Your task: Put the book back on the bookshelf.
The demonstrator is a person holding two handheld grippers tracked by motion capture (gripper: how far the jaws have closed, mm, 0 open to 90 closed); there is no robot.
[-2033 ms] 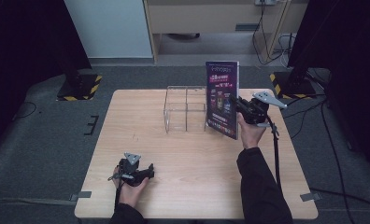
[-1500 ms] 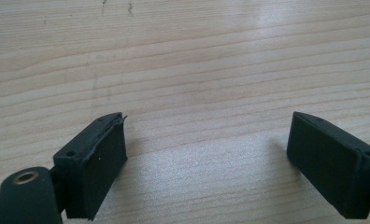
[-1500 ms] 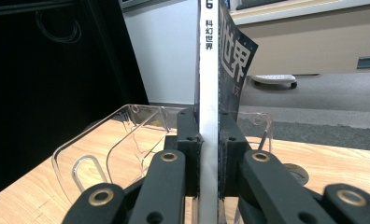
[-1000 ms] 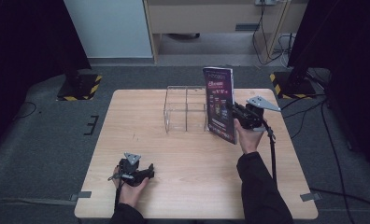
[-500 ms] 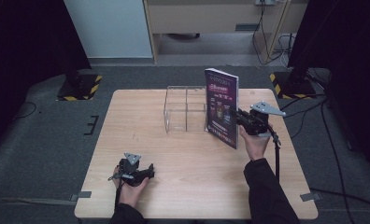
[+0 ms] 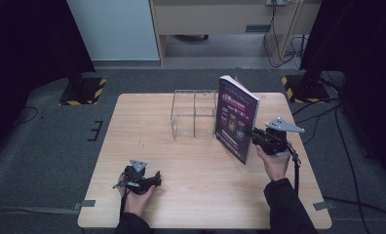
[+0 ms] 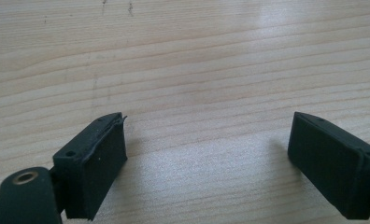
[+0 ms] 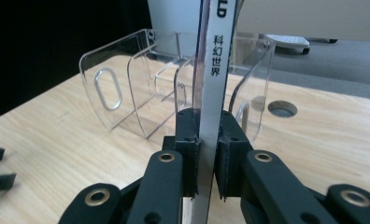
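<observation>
Purple-covered magazine with a white spine [image 6: 236, 117] held upright, long axis near vertical, lower edge just above the wooden table [image 6: 191, 195]. Clamped at the spine by the right gripper [image 6: 253, 133], jaws pinched tight on it from the right. Clear acrylic divided rack [image 6: 193, 113] just to its left, touching or nearly so, slots open upward. Left gripper [image 6: 154, 180] parked well apart near the front edge, jaws wide, nothing between them. Right hand plainly the nearer one for slotting it in.
</observation>
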